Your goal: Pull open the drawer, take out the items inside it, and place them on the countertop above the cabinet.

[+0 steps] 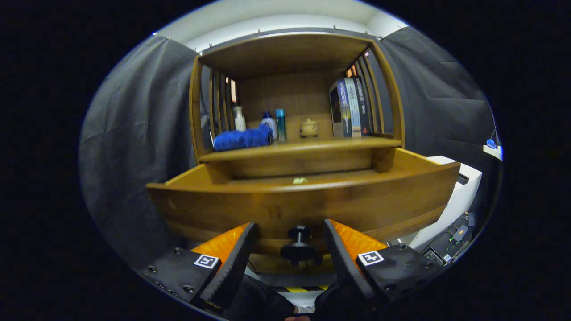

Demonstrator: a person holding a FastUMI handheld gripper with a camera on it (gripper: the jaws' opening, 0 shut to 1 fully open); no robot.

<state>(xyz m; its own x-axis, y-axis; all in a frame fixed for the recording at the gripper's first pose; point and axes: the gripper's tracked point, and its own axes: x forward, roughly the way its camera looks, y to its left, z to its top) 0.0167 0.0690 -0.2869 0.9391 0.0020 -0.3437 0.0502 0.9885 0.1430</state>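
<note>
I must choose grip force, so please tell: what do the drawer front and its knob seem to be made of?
The drawer front looks like wood with a smooth brown varnish: grain lines and a soft sheen show. The knob, between the open fingers of the gripper, looks dark and hard, perhaps metal or plastic; the picture cannot settle which.

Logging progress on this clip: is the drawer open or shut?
Open. The drawer juts out below the shelf, something pale inside. Gripper open, straddling its knob.
</note>
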